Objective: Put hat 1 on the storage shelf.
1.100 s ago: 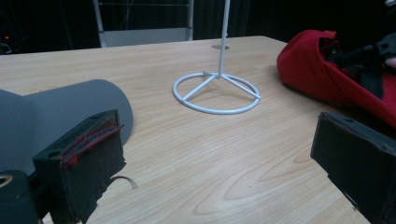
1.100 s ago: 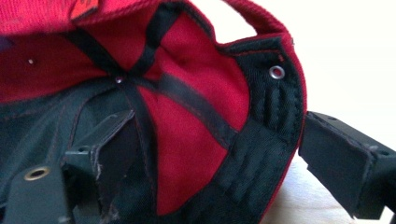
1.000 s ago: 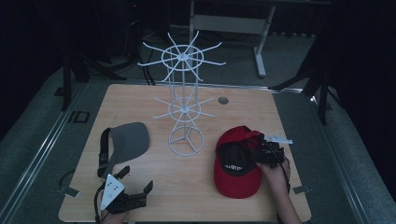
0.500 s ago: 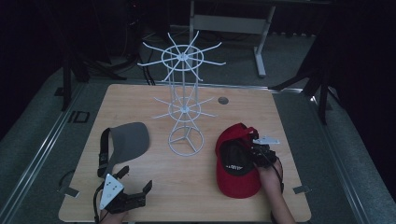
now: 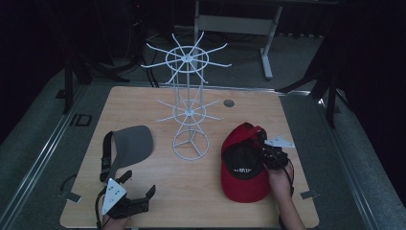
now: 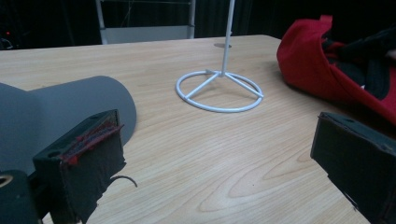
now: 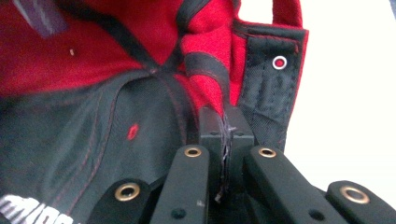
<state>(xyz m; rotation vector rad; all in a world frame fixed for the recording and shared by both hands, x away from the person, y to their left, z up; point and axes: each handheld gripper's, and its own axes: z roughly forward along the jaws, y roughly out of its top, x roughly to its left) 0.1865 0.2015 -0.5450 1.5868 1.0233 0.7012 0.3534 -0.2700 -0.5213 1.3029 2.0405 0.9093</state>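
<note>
Red cotton twill, stitched in black, is making up the cap [image 5: 242, 167] that is lying on the right half of the pale wood-grain counter [image 5: 191, 191], just right of the wire rack's ring base. Its crown is facing the rack and its curved brim is pointing toward the person's edge; a black front panel is carrying white lettering. The right gripper [image 5: 268, 152] is reaching in from the cap's right side, and its jaws have just been closing: in the right gripper view they are pinching a fold of the cap's edge [image 7: 219, 93], red fabric with black binding, pads pressed nearly together on the cloth. Beside that pinch a black strap with a small metal eyelet is showing.

The left gripper [image 5: 139, 191] is resting at the counter's near left corner, its black, foam-faced jaws standing wide apart with nothing between them. Ahead of it a grey visor [image 5: 131, 146] is lying flat, smooth and matte, with a rounded brim and a black webbing strap looping off its left side.

The white wire rack [image 5: 189, 115] is standing upright at the counter's middle: a thin post, a circular three-spoked foot, and two tiers of radiating hooks.
</note>
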